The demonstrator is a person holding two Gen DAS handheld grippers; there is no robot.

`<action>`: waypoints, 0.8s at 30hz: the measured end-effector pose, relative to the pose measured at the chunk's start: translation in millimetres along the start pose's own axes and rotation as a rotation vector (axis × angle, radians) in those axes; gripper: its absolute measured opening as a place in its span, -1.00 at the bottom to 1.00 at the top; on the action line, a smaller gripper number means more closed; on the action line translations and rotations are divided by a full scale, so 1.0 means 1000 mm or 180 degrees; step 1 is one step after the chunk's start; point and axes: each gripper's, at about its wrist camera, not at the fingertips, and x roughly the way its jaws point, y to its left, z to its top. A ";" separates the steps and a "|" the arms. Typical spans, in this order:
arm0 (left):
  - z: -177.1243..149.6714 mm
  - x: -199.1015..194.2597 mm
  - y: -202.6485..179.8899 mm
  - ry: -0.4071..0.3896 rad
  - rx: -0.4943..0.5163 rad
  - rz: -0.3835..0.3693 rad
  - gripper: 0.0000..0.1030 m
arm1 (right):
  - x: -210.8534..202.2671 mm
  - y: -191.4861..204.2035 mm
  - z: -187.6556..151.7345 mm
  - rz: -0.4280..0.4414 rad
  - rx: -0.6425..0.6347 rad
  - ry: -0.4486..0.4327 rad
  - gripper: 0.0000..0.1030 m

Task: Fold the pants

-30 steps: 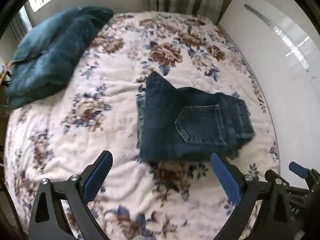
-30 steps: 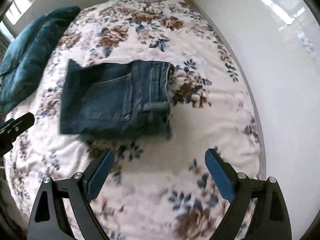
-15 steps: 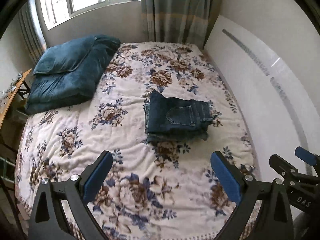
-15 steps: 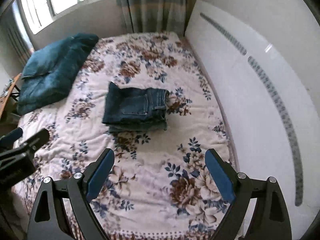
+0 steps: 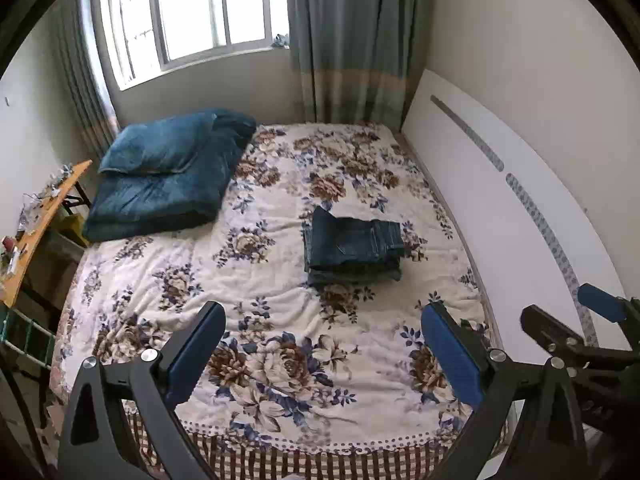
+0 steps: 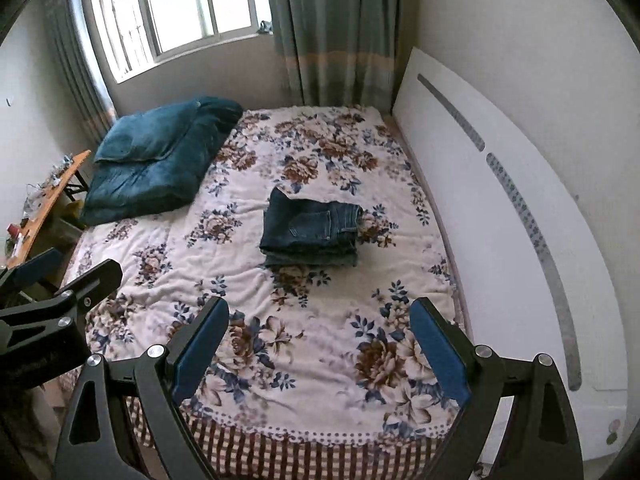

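Denim pants [image 5: 353, 243] lay folded mid-bed [image 5: 280, 320], long axis crosswise, well ahead of you; both your left tool [image 5: 320, 354] and right tool [image 6: 318, 344] hung spread, empty, about equally far.

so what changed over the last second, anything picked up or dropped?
Both tools pulled back and up from the bed: the folded jeans went from filling the view to small on the floral blanket, with window and curtains now visible. Nothing was gripped or released; the left tool and right tool were open and empty throughout. Jeans and blue duvet did not move.
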 end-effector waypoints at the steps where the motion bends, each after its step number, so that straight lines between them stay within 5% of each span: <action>1: -0.002 -0.008 0.001 -0.0029 -0.0001 0.0024 0.94 | -0.012 0.000 -0.002 0.0002 -0.0008 -0.0037 0.83; 13: -0.016 -0.073 0.009 -0.0186 -0.0116 0.0052 0.94 | -0.109 0.008 -0.016 0.0018 -0.0090 -0.0283 0.83; 24: 0.000 -0.057 0.007 0.0033 -0.0092 0.0213 0.97 | -0.107 0.000 0.006 0.0057 -0.0147 -0.0142 0.83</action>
